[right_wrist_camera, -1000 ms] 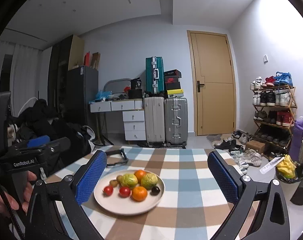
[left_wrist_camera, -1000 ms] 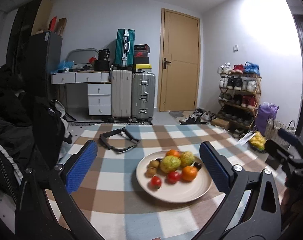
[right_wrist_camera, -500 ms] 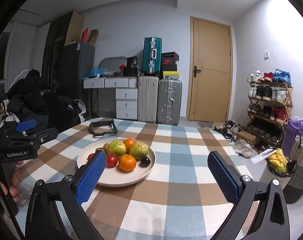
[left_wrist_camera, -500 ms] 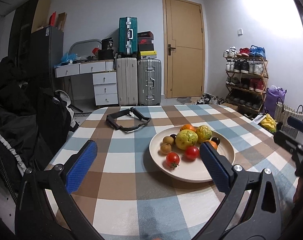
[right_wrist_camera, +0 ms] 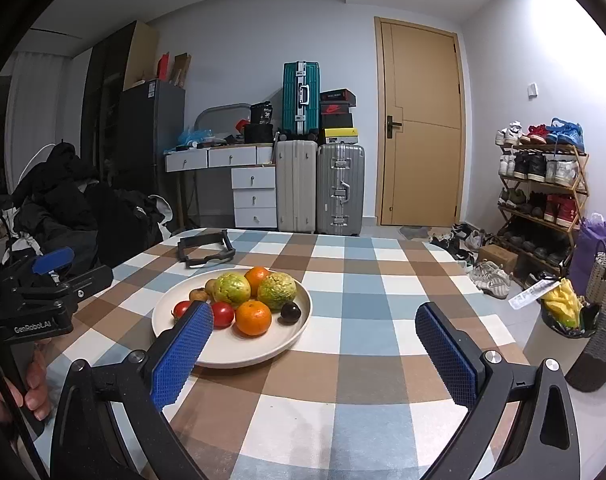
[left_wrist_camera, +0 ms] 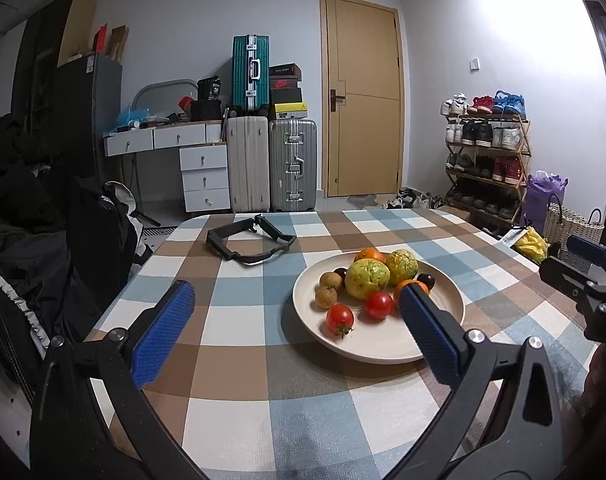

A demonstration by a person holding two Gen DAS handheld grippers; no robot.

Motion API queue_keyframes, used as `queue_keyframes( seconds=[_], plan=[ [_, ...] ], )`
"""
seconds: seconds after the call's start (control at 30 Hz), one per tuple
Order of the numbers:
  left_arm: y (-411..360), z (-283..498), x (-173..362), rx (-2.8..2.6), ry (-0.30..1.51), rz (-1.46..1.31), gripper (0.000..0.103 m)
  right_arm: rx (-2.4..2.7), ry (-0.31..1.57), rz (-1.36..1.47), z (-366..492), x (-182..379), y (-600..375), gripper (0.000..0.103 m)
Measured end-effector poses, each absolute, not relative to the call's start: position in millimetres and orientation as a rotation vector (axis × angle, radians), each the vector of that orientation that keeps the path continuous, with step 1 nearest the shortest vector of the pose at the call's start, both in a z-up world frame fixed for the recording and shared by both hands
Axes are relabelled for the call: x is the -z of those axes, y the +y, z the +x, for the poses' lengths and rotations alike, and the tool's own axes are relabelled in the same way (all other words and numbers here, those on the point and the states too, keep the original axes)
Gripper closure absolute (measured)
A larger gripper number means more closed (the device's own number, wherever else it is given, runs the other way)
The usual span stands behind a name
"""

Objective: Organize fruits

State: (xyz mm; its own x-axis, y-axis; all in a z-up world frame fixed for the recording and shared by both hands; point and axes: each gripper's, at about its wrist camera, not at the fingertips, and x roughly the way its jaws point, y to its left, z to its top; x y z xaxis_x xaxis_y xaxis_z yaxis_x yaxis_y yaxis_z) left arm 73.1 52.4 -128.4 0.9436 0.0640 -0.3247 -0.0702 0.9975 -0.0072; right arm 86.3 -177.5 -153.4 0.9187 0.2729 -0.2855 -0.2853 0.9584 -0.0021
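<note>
A cream plate (left_wrist_camera: 443,340) on the checked table holds two green-yellow fruits (left_wrist_camera: 367,280), oranges (left_wrist_camera: 369,255), two red tomatoes (left_wrist_camera: 339,318), small brown fruits (left_wrist_camera: 326,296) and dark plums (left_wrist_camera: 426,279). My left gripper (left_wrist_camera: 297,316) is open and empty, low over the table, its right finger over the plate's near right side. My right gripper (right_wrist_camera: 315,338) is open and empty, its left finger in front of the plate (right_wrist_camera: 263,354), near an orange (right_wrist_camera: 253,317) and tomatoes (right_wrist_camera: 222,314).
A black strap frame (left_wrist_camera: 249,240) lies on the table behind the plate, also in the right wrist view (right_wrist_camera: 205,248). Suitcases, a drawer desk and a door stand behind. A shoe rack (right_wrist_camera: 543,192) and baskets (right_wrist_camera: 599,320) stand right of the table. Dark coats pile at left.
Both grippers have come lower and closer to the plate; the plate now sits larger and between the fingers' tips. Both jaws stay open.
</note>
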Motion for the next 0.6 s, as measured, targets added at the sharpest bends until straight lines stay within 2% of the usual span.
queue_keyframes(
  seconds=[0.6],
  plan=[
    [51.8,76.5,130.7,-0.068,0.322,-0.018,0.001,-0.277,0.295,-0.033,89.4,153.6,-179.0,0.000]
  ],
)
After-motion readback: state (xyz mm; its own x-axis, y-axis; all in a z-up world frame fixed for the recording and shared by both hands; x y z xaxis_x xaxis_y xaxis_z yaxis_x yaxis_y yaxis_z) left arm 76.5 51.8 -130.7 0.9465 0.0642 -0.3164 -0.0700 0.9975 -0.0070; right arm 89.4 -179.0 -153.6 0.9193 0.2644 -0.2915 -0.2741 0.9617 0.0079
